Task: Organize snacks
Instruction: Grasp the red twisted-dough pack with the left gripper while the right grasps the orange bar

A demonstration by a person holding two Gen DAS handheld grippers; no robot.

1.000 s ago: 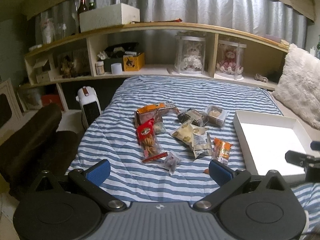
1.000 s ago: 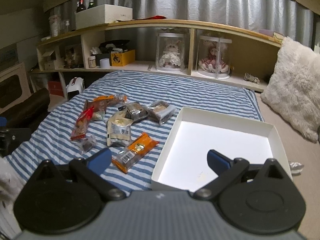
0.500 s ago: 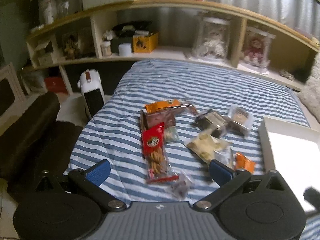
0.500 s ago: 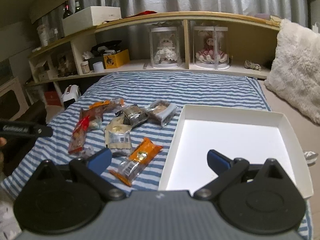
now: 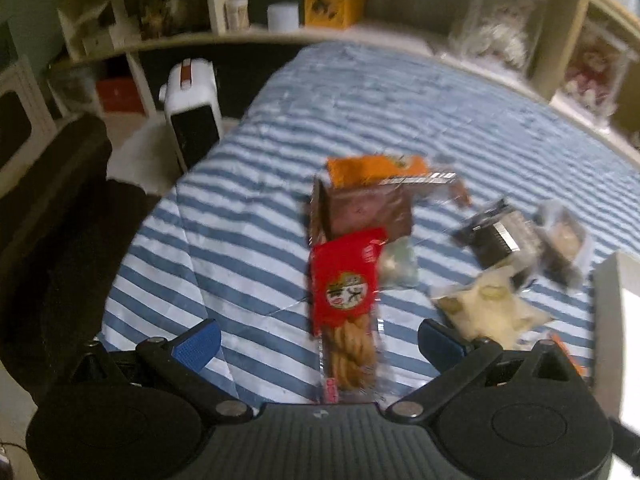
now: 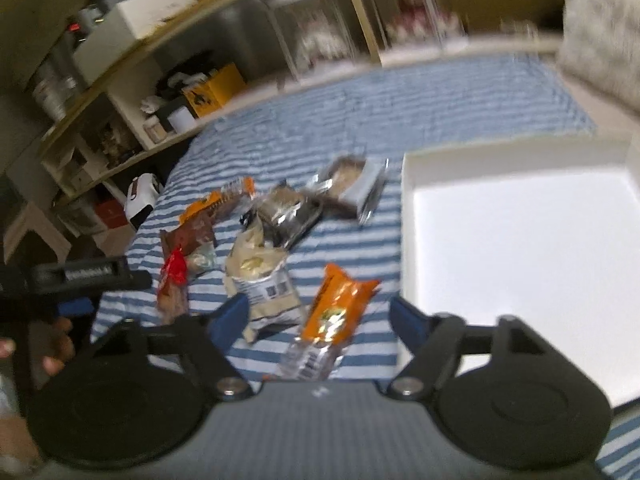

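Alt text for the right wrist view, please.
The right claw, jaws apart after narrowing, frames an orange snack packet lying on a blue-striped bedspread. More wrapped snacks sit scattered behind it; an empty white tray lies to the right.

Both grippers tilted downward, jaws apart

The left gripper point(image 5: 319, 340) has its 2 blue-padded fingers point(image 5: 198, 343) spread wide, nothing pressed between them. The right gripper point(image 6: 319, 318) has just been closing; its pads grip nothing. At the right view's left edge, a hand point(image 6: 54, 350) holds the left gripper's handle.
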